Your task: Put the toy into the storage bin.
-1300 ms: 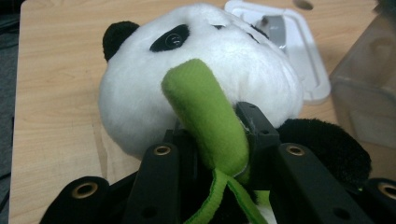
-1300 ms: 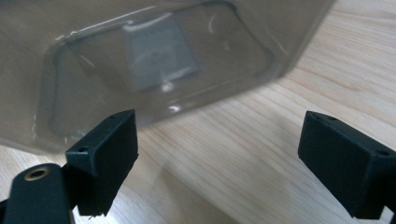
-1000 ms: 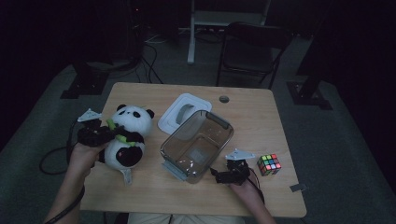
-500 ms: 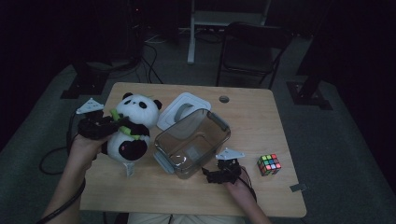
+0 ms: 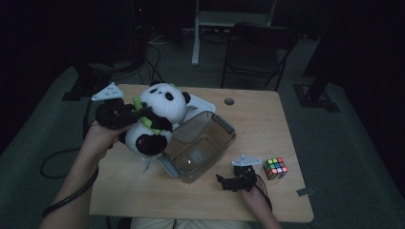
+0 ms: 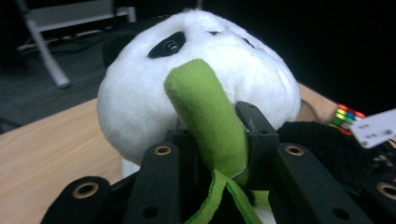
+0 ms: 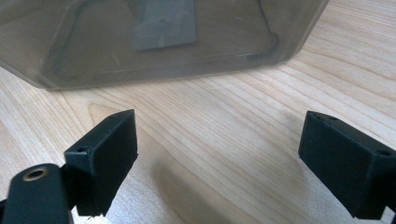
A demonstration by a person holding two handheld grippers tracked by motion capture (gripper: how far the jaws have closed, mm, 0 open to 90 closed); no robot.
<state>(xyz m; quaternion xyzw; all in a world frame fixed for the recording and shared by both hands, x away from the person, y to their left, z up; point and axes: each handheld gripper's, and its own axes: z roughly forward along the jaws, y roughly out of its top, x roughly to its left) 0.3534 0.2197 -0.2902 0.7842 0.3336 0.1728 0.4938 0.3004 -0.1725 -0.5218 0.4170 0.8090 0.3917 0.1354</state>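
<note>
In the high view, the left tool (image 5: 136,112) at centre left grips the panda (image 5: 157,119) by its green scarf, lifted beside the tipped clear box (image 5: 200,145). The left gripper view shows the jaws clamped on the scarf (image 6: 210,121). In the right gripper view, the right tool (image 7: 219,163) stands released before the box. Next, I judge, lower the panda into the box.

Left claw (image 5: 136,110) is raised and clamped, seemingly tight; right claw (image 5: 224,181) rests low, jaws wide apart.
</note>
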